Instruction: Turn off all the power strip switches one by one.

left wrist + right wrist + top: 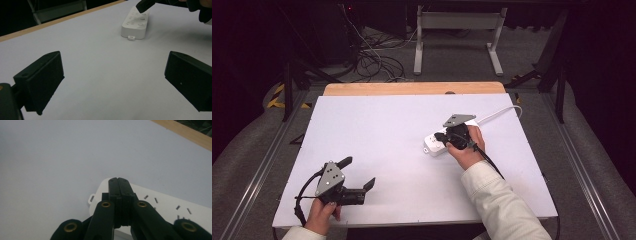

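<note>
Right gripper [441, 135] has its jaws pressed flat together with nothing between them, and its closed tip rests on the top face of the white power strip [435, 144], near the end that carries a small hanging tab [131, 37]. My reading is that the closed jaws serve as a single blunt finger, for pressing a switch or for pinning the strip so it cannot slide; which of the two cannot be told. In the right gripper view the closed tip [120, 185] sits just inside the strip's rounded end, with socket slots running off toward 3 o'clock.

The strip lies on the white table top [377, 130] at about 2 o'clock from the table's middle, its cord [499, 112] trailing off toward 1 o'clock.

Left gripper [360, 175] hovers at 7 o'clock, well apart from the strip, jaws spread wide and empty. It looks parked and ready, facing the strip.

No box, tray or other container is on the table.
</note>
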A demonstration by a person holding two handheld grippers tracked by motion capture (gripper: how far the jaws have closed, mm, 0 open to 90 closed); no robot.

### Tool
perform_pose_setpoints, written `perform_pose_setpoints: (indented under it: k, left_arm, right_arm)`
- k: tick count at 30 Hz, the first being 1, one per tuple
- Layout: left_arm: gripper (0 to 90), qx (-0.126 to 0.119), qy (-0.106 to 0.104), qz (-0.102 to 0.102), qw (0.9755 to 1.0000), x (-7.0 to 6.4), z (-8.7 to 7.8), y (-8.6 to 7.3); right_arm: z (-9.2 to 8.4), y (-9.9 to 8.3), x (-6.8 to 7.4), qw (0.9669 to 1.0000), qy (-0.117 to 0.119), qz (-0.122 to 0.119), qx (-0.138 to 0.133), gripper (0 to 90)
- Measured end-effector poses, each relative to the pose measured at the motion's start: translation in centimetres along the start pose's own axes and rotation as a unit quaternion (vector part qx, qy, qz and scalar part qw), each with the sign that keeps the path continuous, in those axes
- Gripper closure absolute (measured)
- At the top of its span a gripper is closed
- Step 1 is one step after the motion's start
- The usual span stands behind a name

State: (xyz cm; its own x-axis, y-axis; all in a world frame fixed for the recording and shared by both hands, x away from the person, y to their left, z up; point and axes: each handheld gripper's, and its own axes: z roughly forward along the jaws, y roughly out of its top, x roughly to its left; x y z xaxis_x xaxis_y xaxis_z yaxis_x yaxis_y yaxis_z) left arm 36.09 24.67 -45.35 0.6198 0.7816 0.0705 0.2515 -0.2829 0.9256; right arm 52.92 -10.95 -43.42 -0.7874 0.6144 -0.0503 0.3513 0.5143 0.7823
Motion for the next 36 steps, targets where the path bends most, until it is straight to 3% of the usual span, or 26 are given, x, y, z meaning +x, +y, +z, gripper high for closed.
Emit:
perform_pose_setpoints:
  k: [3, 8, 19, 36]
  left_arm:
    - [2.8, -0.001, 0.0, -0.002, 1.0, -0.1, 0.0, 0.0]
    - [2.8, -0.001, 0.0, -0.003, 1.0, 0.0, 0.0, 0.0]
    - [2.8, -0.001, 0.001, -0.002, 1.0, 0.0, 0.0, 0.0]
    - [2.8, 0.0, 0.001, -0.002, 1.0, 0.0, 0.0, 0.0]
  right_arm:
    - [0.0, -0.4, -0.5, 0.9998, -0.01, -0.001, 0.018, 90.0]
    - [-0.3, -0.5, -0.8, 0.9998, -0.015, 0.004, 0.011, 90.0]
    - [-0.3, -1.6, -2.9, 0.9987, -0.032, 0.018, 0.036, 90.0]
    - [0.6, -2.3, -3.0, 0.9976, -0.031, 0.019, 0.059, 90.0]
